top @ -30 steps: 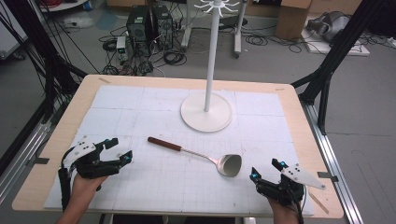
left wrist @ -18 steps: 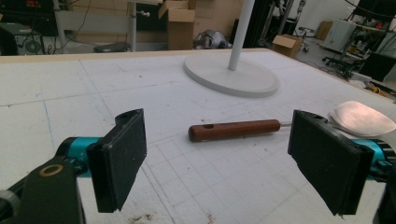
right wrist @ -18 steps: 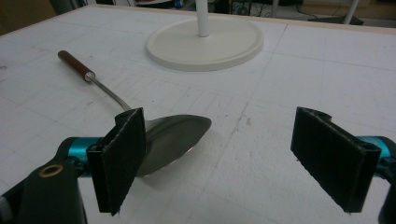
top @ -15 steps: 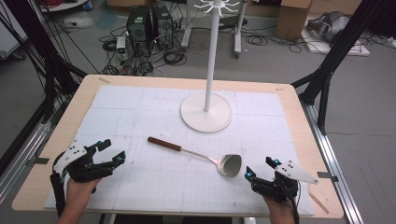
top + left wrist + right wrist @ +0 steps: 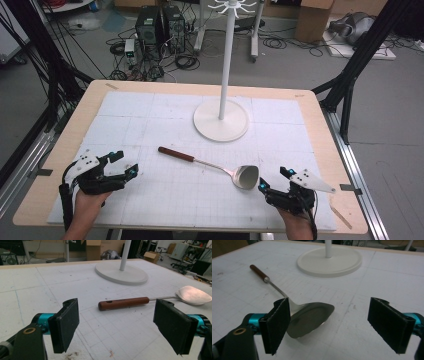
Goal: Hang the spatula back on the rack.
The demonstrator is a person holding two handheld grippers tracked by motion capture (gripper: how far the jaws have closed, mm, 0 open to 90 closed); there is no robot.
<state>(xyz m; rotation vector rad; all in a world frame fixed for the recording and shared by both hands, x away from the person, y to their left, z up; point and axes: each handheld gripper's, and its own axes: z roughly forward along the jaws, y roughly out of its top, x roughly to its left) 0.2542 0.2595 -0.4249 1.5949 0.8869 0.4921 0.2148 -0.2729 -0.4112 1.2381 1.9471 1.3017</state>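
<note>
A metal ladle-like spoon (image 5: pixel 245 175) with a brown wooden handle (image 5: pixel 175 154) lies flat on the white mat, bowl toward the right. My left gripper (image 5: pixel 127 162) rests at the front left, open and empty; its view has the handle (image 5: pixel 123 303) just beyond the jaws. At the front right my right gripper (image 5: pixel 273 181) is open with nothing held, and the spoon bowl (image 5: pixel 308 318) sits close in front of its left jaw. A white stand with a round base (image 5: pixel 220 119) and a tall pole rises at the back centre.
The white gridded mat (image 5: pixel 150 115) covers a wooden table (image 5: pixel 320 125). Black frame legs, cables and computer boxes (image 5: pixel 157 22) stand on the floor behind. The stand base (image 5: pixel 329 261) lies beyond the spoon.
My left gripper has drifted a little toward the front and left. My right gripper has shifted slightly left toward the spoon bowl. The spoon has not moved.
</note>
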